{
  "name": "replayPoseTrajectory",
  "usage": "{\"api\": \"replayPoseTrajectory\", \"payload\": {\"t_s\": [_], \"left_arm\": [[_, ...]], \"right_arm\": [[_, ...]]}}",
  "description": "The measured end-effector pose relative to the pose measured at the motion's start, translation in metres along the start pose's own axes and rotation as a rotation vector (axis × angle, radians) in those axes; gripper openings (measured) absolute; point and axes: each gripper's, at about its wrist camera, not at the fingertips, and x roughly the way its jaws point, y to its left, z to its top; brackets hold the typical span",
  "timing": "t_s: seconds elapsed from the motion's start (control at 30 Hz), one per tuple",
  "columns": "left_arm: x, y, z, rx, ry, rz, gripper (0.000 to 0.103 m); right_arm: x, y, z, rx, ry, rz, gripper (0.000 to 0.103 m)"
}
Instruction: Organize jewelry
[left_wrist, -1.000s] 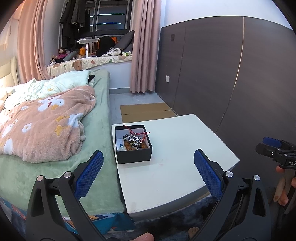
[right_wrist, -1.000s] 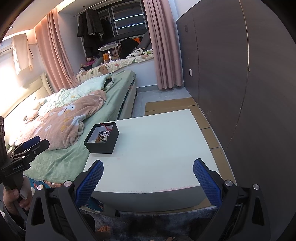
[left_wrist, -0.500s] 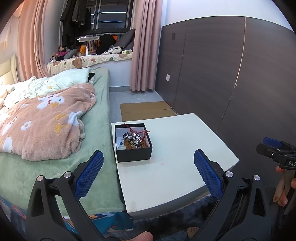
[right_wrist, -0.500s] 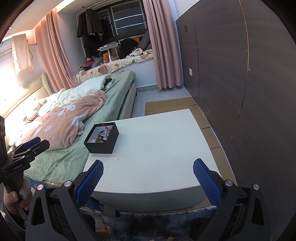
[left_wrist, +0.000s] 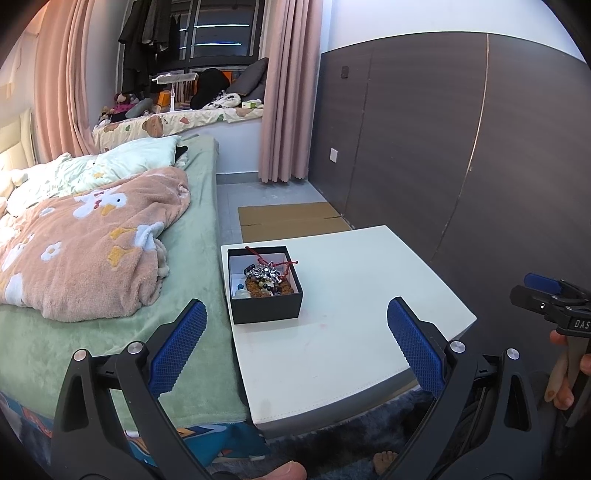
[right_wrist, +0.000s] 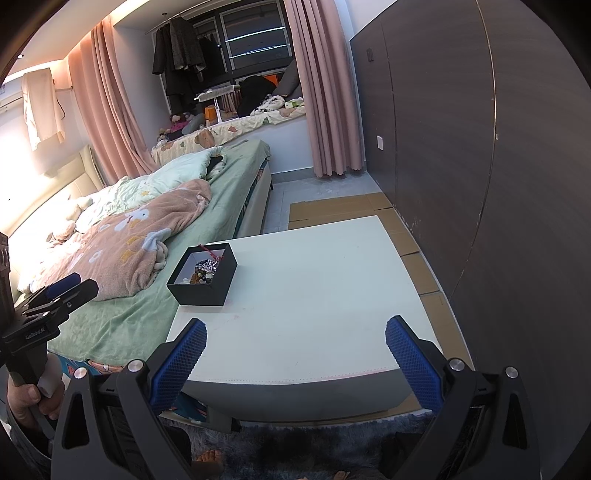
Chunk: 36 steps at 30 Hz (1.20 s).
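Note:
A black open box (left_wrist: 264, 306) (right_wrist: 207, 286) stands at the left edge of a white table (left_wrist: 351, 325) (right_wrist: 317, 295). Inside it lies a tangle of jewelry (left_wrist: 266, 277) (right_wrist: 205, 271): silver pieces, dark and brown beads, a red cord. My left gripper (left_wrist: 293, 334) is open and held back from the table's near edge, with the box ahead between its fingers' line of sight. My right gripper (right_wrist: 293, 345) is open too, over the table's near edge, empty. Each gripper shows at the edge of the other's view, held by a hand.
A bed (left_wrist: 110, 295) with a green sheet and a pink blanket (left_wrist: 81, 240) runs along the table's left side. A dark panelled wall (right_wrist: 498, 166) stands to the right. Flattened cardboard (left_wrist: 291, 219) lies on the floor beyond the table. A dark fluffy rug (right_wrist: 295, 450) lies below me.
The left wrist view has drifted slightly, so the box sits a little lower and nearer. The right gripper has barely moved. Both stay open.

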Motion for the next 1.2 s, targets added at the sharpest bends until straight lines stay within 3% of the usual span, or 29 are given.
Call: {"api": "replayPoseTrajectory", "payload": {"t_s": [1.2], "left_arm": [[-0.0036, -0.0015, -0.0012, 0.013, 0.002, 0.007, 0.098]], "right_arm": [[0.0005, -0.0015, 0.0014, 0.003, 0.003, 0.001, 0.095]]}}
